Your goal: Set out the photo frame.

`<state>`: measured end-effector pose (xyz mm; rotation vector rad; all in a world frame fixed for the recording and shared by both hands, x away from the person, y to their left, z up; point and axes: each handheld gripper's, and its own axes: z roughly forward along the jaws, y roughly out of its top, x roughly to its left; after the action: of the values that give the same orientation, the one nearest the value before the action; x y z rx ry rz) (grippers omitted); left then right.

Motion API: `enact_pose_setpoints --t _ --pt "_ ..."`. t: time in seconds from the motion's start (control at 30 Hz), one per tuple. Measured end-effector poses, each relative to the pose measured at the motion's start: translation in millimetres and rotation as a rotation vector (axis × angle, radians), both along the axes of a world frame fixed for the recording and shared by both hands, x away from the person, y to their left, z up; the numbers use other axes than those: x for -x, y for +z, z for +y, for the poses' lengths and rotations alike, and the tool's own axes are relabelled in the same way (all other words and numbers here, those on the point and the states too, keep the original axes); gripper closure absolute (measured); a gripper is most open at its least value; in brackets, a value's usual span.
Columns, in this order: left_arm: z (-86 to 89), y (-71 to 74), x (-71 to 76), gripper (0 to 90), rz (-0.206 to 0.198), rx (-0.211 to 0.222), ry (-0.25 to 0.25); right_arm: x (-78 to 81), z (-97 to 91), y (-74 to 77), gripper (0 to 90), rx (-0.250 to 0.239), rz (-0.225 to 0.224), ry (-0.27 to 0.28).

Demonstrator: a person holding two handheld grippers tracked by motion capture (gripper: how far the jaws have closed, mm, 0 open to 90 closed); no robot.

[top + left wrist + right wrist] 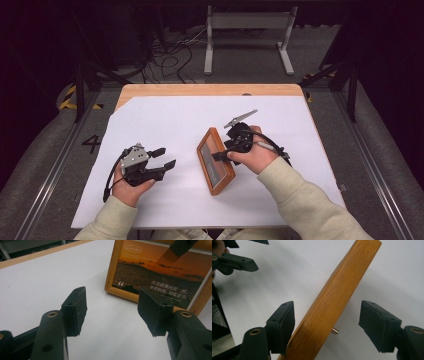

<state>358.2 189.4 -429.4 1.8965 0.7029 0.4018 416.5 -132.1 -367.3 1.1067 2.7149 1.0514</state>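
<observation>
high view: white sheet (165, 120) on wooden table (200, 90) | grey floor | left tool (165, 157) spread | right tool (327, 325) spread astride picture frame (215, 161)

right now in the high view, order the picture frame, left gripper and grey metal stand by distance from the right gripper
1. Wooden picture frame, directly beside the right gripper.
2. Left gripper, across the white sheet at left.
3. Grey metal stand, on the floor beyond the table.

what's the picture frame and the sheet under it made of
The picture frame looks like wood with a smooth, warm orange-brown finish: grain lines run along its edge. Its front looks like a glossy printed sunset picture, perhaps behind glazing. The white sheet looks like matt paper or thin board, flat on the wooden table.
</observation>
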Motion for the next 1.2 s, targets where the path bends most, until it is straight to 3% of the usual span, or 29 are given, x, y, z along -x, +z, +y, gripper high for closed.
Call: enact_pose_setpoints --t 0.2,0.27,0.5,0.7,0.9,1.2 --pt "0.8 -0.3 -0.1 40.6 0.002 0.003 0.005 -8.0 13.0 -8.0 35.6 0.034 0.05 -0.011" --pt "1.1 -0.2 -0.3 40.6 -0.001 0.001 0.004 -10.3 15.1 -10.3 37.3 0.037 0.088 -0.017" --pt "0.2 -0.2 -0.9 40.7 -0.01 0.001 -0.001 -9.4 17.1 -9.3 56.4 0.038 0.156 -0.045" --pt "1.3 0.4 -0.4 40.8 -0.01 0.008 0.005 -8.8 20.7 -6.6 60.3 0.071 0.16 -0.083" --pt "2.6 0.5 -0.7 40.8 -0.013 0.016 0.011 -10.3 20.4 -5.0 67.9 0.063 0.194 -0.121" --pt "3.1 0.8 -0.5 40.8 -0.014 0.026 0.014 -12.2 22.1 -2.8 70.1 0.075 0.209 -0.082"
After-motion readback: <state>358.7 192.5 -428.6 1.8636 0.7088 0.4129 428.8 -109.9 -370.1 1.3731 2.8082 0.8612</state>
